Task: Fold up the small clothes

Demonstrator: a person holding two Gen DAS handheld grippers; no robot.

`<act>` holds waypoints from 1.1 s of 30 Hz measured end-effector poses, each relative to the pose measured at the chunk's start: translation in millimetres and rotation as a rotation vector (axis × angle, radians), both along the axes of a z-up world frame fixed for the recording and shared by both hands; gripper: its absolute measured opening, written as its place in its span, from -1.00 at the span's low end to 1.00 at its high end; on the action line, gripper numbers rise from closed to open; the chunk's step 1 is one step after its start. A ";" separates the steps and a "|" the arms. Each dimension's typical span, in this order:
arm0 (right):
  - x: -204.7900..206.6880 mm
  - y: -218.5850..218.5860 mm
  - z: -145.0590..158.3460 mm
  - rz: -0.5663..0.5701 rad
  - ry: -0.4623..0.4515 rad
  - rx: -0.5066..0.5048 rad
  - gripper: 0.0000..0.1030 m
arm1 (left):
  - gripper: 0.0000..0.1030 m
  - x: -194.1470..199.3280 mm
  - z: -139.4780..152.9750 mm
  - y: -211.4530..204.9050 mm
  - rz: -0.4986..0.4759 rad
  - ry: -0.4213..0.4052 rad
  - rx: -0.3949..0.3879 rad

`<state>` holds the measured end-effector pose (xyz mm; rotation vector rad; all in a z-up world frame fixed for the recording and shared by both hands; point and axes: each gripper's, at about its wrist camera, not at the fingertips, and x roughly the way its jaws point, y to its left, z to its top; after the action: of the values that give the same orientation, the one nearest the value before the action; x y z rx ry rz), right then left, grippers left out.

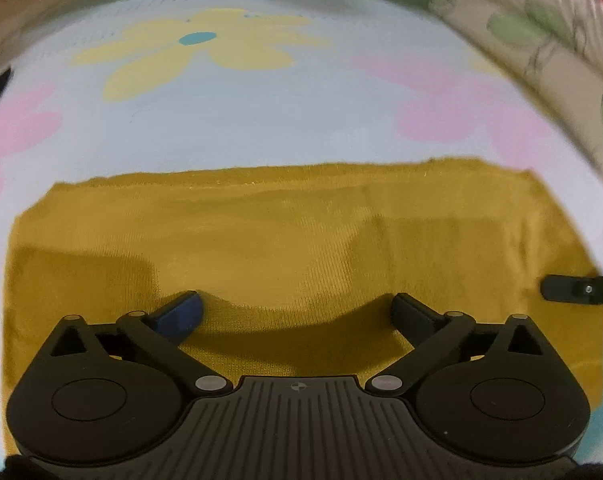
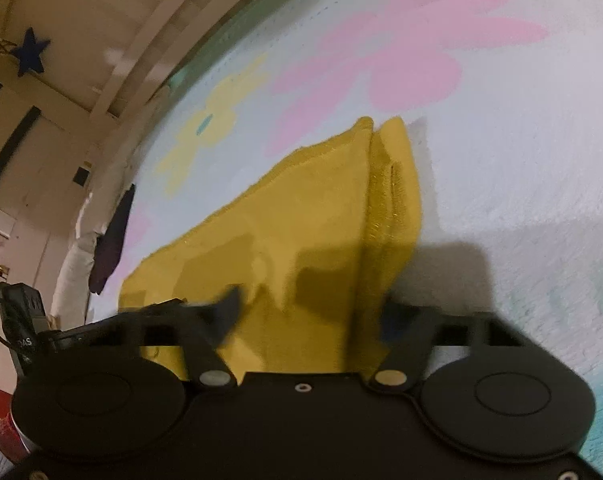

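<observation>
A mustard-yellow garment (image 1: 301, 232) lies folded flat on a light blue sheet (image 1: 261, 120) printed with pink and yellow flowers. My left gripper (image 1: 297, 312) hovers over its near edge, wide open, with only flat cloth under the gap. At the garment's right end, one black finger of the other gripper (image 1: 569, 290) pokes in. In the right wrist view the garment (image 2: 301, 220) runs away to the upper right, and its layered side edge lies between the fingers of my right gripper (image 2: 311, 314). Those fingers stand partly apart, blurred, and the pads are not clamped on the cloth.
A white fabric with green leaf print (image 1: 541, 40) lies along the sheet's far right edge. A dark purple cloth (image 2: 113, 240) hangs at the bed's left side. A black device with a cable (image 2: 21, 320) sits at the left. Beige walls carry a blue star (image 2: 29, 56).
</observation>
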<state>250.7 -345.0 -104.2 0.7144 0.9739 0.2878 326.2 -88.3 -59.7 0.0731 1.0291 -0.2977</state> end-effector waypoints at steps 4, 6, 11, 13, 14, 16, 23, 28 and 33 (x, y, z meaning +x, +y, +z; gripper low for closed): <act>0.3 0.3 -3.3 0.004 0.021 0.004 -0.46 | 0.93 -3.6 9.2 0.4 0.018 -0.003 -0.008; 0.5 2.8 0.3 0.009 0.028 -0.021 -0.46 | 0.92 -13.1 15.7 1.4 0.002 0.002 -0.028; 0.9 2.7 0.7 0.017 0.032 -0.027 -0.46 | 0.89 -55.8 18.7 -3.7 -0.103 0.031 0.001; 0.3 0.7 0.1 0.017 0.032 -0.020 -0.46 | 0.89 -70.0 11.8 -2.1 -0.130 0.057 0.009; 0.3 1.2 0.3 0.018 0.032 -0.020 -0.46 | 0.89 -73.7 6.4 -3.1 -0.141 0.069 0.022; 0.6 2.2 0.9 0.019 0.032 -0.025 -0.46 | 0.97 -81.3 0.3 -3.6 -0.171 0.031 0.043; 0.3 5.0 4.9 0.013 0.035 -0.042 -0.46 | 0.93 -60.4 24.4 12.8 -0.053 -0.004 -0.112; 0.7 11.3 9.6 0.003 0.044 -0.063 -0.46 | 0.93 -30.4 24.7 16.1 0.090 -0.030 -0.111; -1.4 13.5 13.9 -0.009 0.042 -0.069 -0.46 | 0.96 -22.9 7.7 0.9 0.016 -0.001 -0.005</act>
<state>249.3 -331.5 -90.3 0.6637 1.0159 0.2306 303.3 -87.4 -52.0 0.0605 1.0280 -0.2853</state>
